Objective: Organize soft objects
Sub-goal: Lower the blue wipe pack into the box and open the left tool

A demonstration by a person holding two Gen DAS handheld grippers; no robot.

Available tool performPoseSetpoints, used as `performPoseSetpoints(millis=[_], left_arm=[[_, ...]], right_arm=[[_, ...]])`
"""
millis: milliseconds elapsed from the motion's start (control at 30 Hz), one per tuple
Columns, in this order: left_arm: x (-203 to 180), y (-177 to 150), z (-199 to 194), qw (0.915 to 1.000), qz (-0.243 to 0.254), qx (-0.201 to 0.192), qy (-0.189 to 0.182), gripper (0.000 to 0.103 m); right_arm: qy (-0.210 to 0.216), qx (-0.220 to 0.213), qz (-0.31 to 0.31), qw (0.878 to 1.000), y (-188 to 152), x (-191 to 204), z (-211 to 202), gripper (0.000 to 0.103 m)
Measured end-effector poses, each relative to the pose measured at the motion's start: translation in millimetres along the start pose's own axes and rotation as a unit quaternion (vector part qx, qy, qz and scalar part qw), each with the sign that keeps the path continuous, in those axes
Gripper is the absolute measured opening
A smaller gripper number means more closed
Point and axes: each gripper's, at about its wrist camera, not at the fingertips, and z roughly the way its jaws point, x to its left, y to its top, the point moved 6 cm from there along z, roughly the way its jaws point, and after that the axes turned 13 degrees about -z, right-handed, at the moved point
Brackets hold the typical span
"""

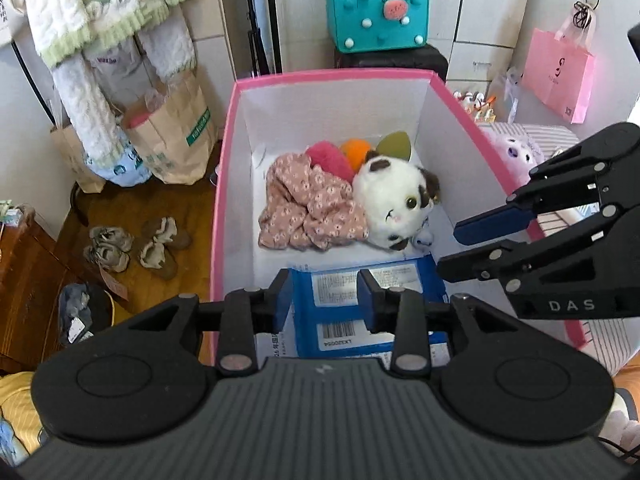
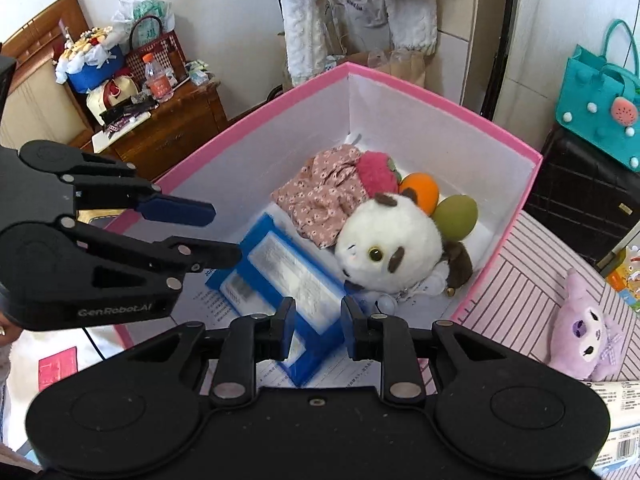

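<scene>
Our left gripper (image 1: 323, 300) and right gripper (image 2: 316, 327) hover with fingers parted, holding nothing, over the pink box (image 1: 224, 168) (4 soft things inside). We judge the next move: fetch the purple plush (image 2: 584, 332) from the bed.

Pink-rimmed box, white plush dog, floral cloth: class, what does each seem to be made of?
Pink-rimmed box: probably matte cardboard, with flat, stiff white walls. White plush dog: fuzzy pile fabric, likely stuffed. Floral cloth: thin woven fabric, crumpled into soft folds.
</scene>
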Motion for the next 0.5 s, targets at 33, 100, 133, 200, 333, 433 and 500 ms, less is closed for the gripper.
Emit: performPoseSetpoints(millis=[33, 100, 133, 200, 333, 433, 500], left_arm=[[0.1, 1.1, -4.1, 1.0, -0.001, -0.003, -0.002, 0.035], [-1.1, 2.7, -14.1, 0.9999, 0.0, -0.011, -0.003, 0.041], [-2.2, 3.3, -19.7, 0.9999, 0.002, -0.016, -0.002, 0.042], [-5.2, 2.9, -30.4, 0.9998, 0.008, -0.019, -0.002, 0.042], [-13.7, -0.8, -48.9, 0.9997, 0.012, -0.01, -0.017, 0.042], [-21.9, -6.1, -64.6, 0.9996, 0.019, -0.006, -0.019, 0.042], [-27.2, -10.1, -77.3, 0.9994, 0.025, -0.008, -0.022, 0.043]], right_arm=[[0.0, -0.004, -0.001, 1.0, -0.8, -0.1, -3.4, 0.031], [0.001, -0.014, -0.005, 1.0, -2.7, 2.0, -13.2, 0.032], [0.001, -0.021, -0.009, 1.0, -3.6, 3.2, -18.9, 0.033], [0.0, -0.032, -0.014, 0.999, -4.2, 6.2, -30.3, 0.033], [0.006, -0.054, -0.025, 0.998, -5.3, 15.7, -55.5, 0.035], [0.006, -0.066, -0.032, 0.997, -6.1, 22.7, -73.1, 0.037], [0.001, -0.074, -0.04, 0.996, -7.4, 27.8, -84.9, 0.039]])
